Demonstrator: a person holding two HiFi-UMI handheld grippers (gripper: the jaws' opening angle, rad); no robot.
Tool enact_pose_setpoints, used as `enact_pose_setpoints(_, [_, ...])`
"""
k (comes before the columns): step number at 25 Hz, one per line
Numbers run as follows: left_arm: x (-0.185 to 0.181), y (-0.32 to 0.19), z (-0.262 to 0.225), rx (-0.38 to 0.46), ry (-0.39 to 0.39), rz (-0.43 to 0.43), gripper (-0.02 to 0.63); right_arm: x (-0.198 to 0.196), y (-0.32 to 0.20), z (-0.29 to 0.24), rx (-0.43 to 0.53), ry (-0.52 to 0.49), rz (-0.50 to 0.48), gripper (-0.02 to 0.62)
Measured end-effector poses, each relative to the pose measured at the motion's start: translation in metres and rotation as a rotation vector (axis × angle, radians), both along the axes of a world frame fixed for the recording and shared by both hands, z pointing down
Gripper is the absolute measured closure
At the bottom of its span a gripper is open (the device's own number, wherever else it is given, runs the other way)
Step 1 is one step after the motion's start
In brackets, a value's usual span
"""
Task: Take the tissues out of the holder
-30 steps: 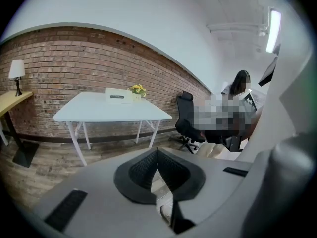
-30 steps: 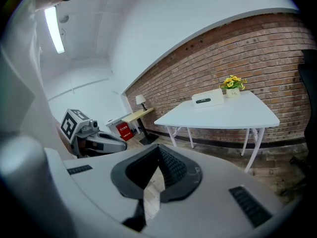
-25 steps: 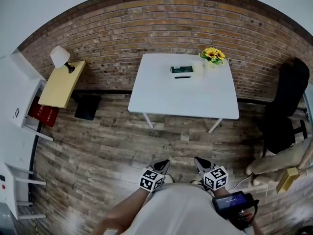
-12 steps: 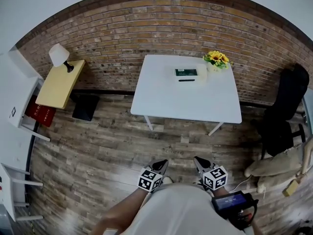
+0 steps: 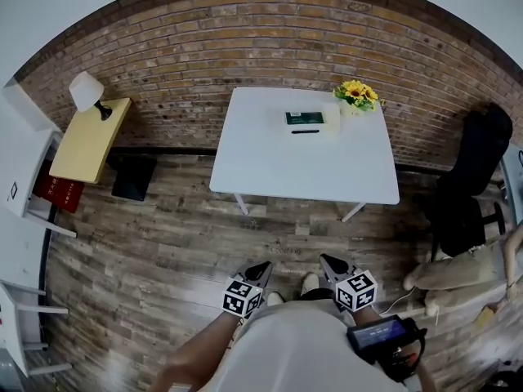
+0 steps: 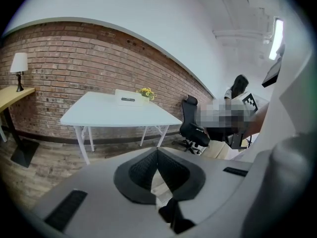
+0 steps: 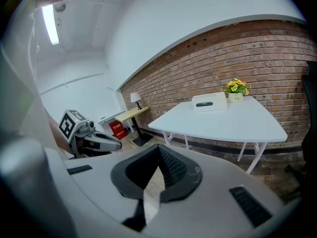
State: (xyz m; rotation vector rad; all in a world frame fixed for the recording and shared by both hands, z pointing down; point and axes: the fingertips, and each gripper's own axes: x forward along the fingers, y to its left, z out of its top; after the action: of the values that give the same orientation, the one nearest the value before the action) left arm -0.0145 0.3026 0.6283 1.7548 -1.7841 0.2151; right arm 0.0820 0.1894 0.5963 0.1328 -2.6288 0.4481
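The room is bright and evenly lit by soft white light from above. A long ceiling strip lamp (image 7: 49, 26) burns to pure white in the right gripper view, and a second strip lamp (image 6: 275, 36) glares in the left gripper view. In the head view the white rectangular tabletop (image 5: 302, 158) is nearly overexposed and casts only a faint shadow on the brown wooden plank floor (image 5: 163, 243). All views are fisheye: the red brick wall (image 5: 245, 39) bows into an arc, and the gripper views' corners go black. Close to the lens, the grey left tool (image 6: 157, 150) and grey right tool (image 7: 158, 147) look soft and out of focus.
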Motion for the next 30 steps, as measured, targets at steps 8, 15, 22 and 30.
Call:
enact_pose_setpoints(8, [-0.013, -0.019, 0.013, -0.043, 0.0, -0.033, 0.598, -0.023, -0.029, 0.018, -0.038, 0.004, -0.034, 0.589])
enact_pose_setpoints(15, [-0.043, -0.066, 0.011, -0.08, -0.024, -0.061, 0.598, -0.071, -0.083, 0.017, -0.05, -0.026, -0.1, 0.589])
enact_pose_setpoints(22, [-0.06, -0.135, -0.003, -0.091, -0.054, -0.067, 0.598, -0.091, -0.142, 0.012, -0.076, -0.054, -0.122, 0.589])
enact_pose_setpoints(30, [-0.074, -0.177, -0.013, -0.114, -0.093, -0.057, 0.598, -0.098, -0.183, 0.021, -0.115, -0.075, -0.096, 0.589])
